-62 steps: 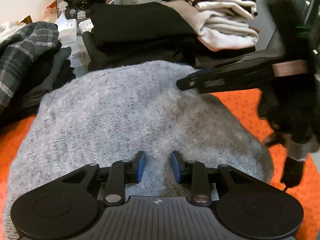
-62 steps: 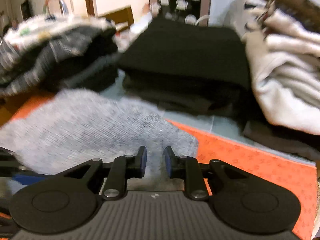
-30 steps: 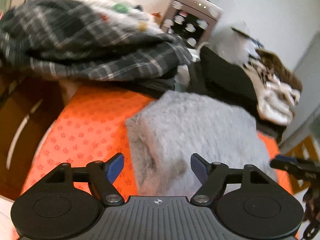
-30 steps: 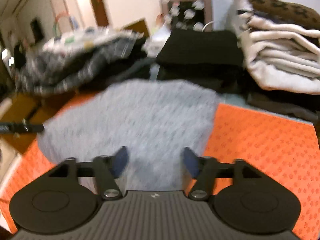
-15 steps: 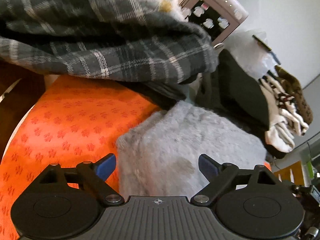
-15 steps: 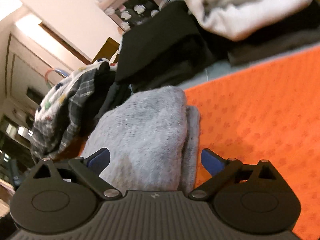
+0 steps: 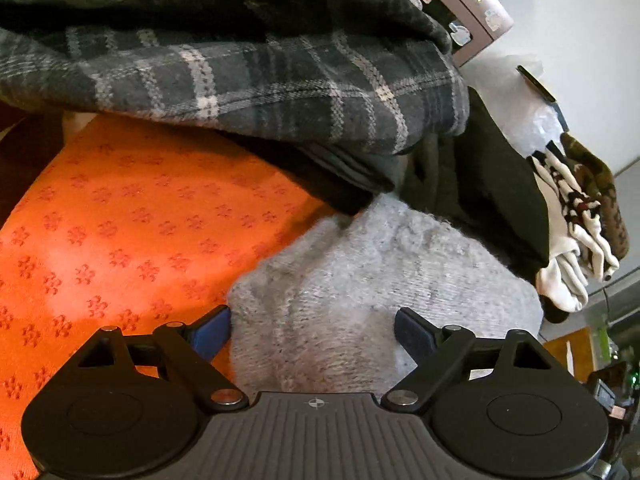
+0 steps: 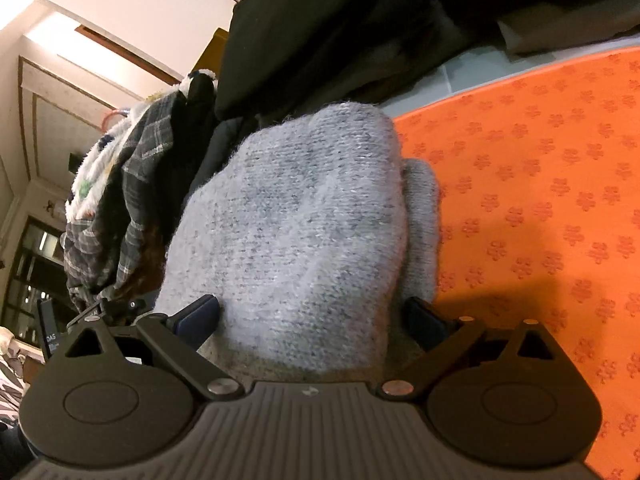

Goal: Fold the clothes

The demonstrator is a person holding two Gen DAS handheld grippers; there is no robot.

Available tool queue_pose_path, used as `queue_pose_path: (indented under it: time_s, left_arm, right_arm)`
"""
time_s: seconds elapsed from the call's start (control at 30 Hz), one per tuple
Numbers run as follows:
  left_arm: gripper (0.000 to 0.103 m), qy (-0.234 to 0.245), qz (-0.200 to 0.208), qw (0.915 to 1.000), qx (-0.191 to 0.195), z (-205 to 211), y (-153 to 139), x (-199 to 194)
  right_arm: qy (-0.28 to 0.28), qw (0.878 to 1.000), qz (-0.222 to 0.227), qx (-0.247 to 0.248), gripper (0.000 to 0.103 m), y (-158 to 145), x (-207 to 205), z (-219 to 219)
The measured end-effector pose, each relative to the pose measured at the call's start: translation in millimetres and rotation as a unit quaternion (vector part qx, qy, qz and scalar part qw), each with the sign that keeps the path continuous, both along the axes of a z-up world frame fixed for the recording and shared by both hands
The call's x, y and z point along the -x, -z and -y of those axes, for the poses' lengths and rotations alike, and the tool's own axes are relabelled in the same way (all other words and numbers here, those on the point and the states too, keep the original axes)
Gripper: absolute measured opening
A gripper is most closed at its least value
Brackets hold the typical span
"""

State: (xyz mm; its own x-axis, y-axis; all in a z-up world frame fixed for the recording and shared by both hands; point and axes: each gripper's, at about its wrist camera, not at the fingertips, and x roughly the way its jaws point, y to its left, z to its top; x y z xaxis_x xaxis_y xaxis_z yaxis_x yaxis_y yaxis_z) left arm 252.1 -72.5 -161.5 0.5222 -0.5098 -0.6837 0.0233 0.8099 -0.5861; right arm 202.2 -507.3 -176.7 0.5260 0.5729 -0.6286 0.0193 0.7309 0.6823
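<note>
A folded grey knit sweater (image 7: 380, 272) lies as a thick bundle on an orange patterned mat (image 7: 120, 240). My left gripper (image 7: 314, 332) is open, its blue-padded fingers set wide on either side of the bundle's near end. In the right wrist view the same sweater (image 8: 304, 208) shows its folded layers along the right edge. My right gripper (image 8: 310, 316) is also open and straddles the opposite end, with the knit filling the gap between its fingers. Whether the pads press the fabric is unclear.
A dark plaid garment (image 7: 240, 72) heaps over the mat's far side, close above the sweater. A folded black stack (image 7: 500, 184) and a white and patterned pile (image 7: 580, 232) lie behind. A sticker-covered box (image 7: 460, 12) stands at the back. Bare orange mat (image 8: 540, 200) lies to the right.
Both grippers went from nearly shut over the sweater to wide open. They moved out to opposite ends of the bundle and dropped low, closing in until the knit fills each gap.
</note>
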Motion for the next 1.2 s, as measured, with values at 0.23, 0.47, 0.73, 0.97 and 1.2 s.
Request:
queue_pose_path:
  time_s: [0.23,0.47,0.73,0.97,1.2]
  left_arm:
    - [0.069,0.011,0.008,0.9999,0.01,10.1,-1.6,6.1]
    - [0.023,0.076,0.106,0.9915,-0.005,72.2,-50.5,40.9]
    - [0.021,0.076,0.131,0.9884,-0.011,78.1,-79.6,75.1]
    - [0.02,0.072,0.158,0.9845,-0.019,66.3,-109.5,101.4]
    - [0.02,0.081,0.172,0.9809,-0.04,55.4,-123.4,132.5]
  right_arm:
    - [0.0,1.0,0.007,0.02,0.078,1.4,-3.9,-17.0]
    - [0.009,0.998,0.046,0.032,0.034,-31.4,8.6,-28.5]
    - [0.044,0.995,0.087,0.027,0.031,-82.0,58.1,-30.7]
    - [0.048,0.992,0.108,0.053,0.028,-113.1,91.0,-37.2]
    - [0.017,0.979,0.157,0.127,0.028,-151.2,128.6,-76.0]
